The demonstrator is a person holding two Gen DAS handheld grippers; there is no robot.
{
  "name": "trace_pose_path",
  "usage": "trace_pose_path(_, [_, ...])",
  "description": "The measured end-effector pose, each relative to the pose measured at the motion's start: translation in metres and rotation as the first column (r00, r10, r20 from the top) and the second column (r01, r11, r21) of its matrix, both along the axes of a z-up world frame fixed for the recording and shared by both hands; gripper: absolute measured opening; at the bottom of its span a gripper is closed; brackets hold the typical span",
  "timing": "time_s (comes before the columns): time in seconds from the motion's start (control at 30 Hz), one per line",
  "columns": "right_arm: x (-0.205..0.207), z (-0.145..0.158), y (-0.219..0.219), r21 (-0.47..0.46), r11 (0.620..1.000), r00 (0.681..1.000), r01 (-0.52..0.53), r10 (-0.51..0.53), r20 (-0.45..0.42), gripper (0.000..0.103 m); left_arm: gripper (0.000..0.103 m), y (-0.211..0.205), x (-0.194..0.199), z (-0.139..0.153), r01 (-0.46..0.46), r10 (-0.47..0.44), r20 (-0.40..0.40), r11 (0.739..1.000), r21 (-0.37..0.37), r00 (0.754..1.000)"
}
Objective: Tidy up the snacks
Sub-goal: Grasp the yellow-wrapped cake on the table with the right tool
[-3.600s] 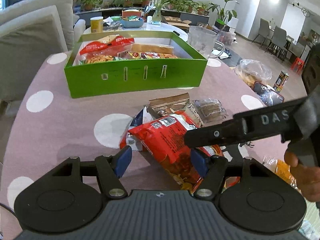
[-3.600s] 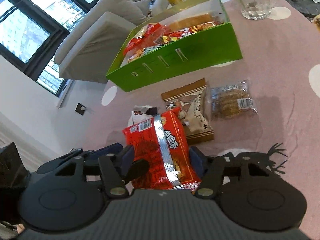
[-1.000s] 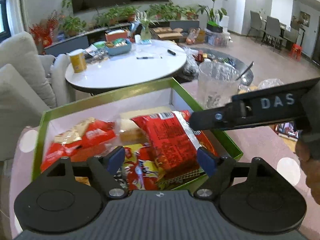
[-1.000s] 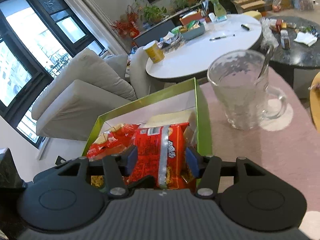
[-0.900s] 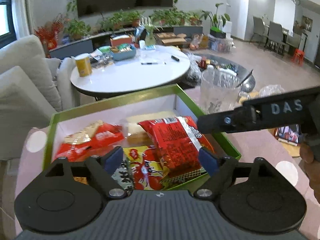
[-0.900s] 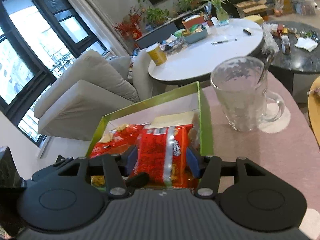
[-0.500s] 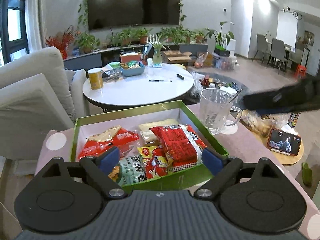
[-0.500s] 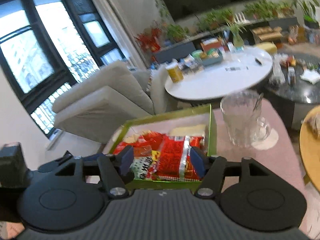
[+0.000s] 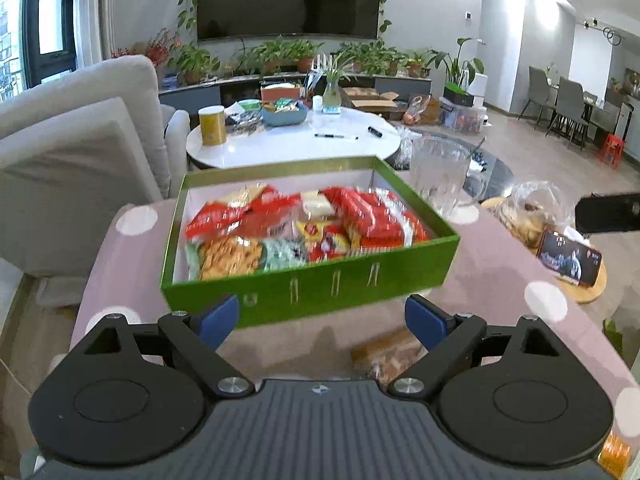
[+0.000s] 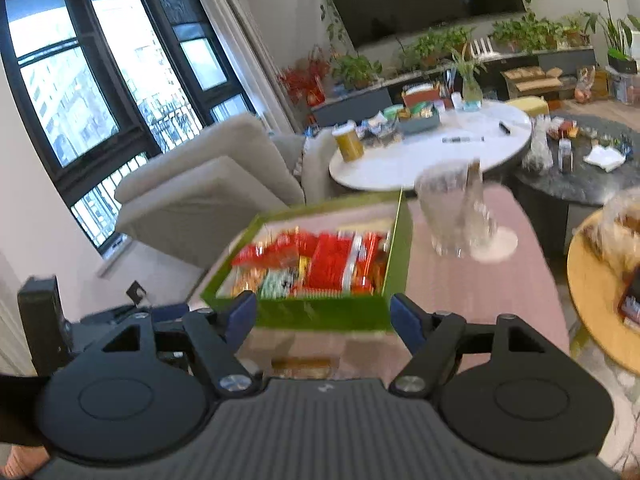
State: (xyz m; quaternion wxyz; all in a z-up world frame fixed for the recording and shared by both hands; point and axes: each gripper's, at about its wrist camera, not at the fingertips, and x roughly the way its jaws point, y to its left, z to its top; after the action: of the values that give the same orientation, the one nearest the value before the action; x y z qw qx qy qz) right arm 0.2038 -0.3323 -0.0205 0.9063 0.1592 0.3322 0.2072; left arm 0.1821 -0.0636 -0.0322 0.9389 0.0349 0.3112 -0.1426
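While both tools hang above the near edge of the worktop (image 9: pixel 492 276), the left gripper (image 9: pixel 322 318) has its blue pads spread wide with nothing between them, and the right gripper (image 10: pixel 323 314) is likewise spread and empty. Just beyond them sits the green box (image 9: pixel 312 284), its front wall facing the fingers, packed with snack bags: a large red packet (image 9: pixel 372 216) lies along the right side, and an orange-filled clear bag (image 9: pixel 230 256) sits at the front left. A brown wrapped snack (image 9: pixel 390 354) lies on the pink cloth close under the left gripper, outside the box; I would guess it is the next thing to go in. It looks light and soft, a crinkly film pack that would buckle and slip if squeezed in the middle, so a pinch on the flat sealed edge seems safest. A glass jug (image 9: pixel 440 176) stands just right of the box, worth avoiding on the swing across.
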Motion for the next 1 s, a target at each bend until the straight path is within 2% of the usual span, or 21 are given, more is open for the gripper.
trace_pose_path(0.13, [-0.009,-0.015,0.011,-0.019,1.0,0.999,-0.011,0.01,-0.031,0.04,0.089,0.003,-0.011,-0.01,-0.006,0.006,-0.021,1.0,0.003,1.0])
trace_pose_path(0.37, [-0.049,-0.04,0.016,-0.122,0.992,0.998,-0.043,0.036,-0.06,0.044,0.089,0.01,-0.031,-0.021,-0.027,0.026,-0.051,1.0,-0.01,0.998])
trace_pose_path(0.77, [-0.128,-0.071,0.022,-0.327,0.939,0.993,-0.106,0.081,-0.088,0.045,0.089,0.014,-0.063,-0.017,-0.053,0.052,-0.03,0.998,-0.038,0.998])
trace_pose_path(1.0, [-0.139,-0.091,0.016,-0.365,0.93,0.993,-0.045,0.002,-0.118,0.045,0.089,0.016,-0.077,-0.015,-0.055,0.055,-0.018,0.998,-0.036,0.998])
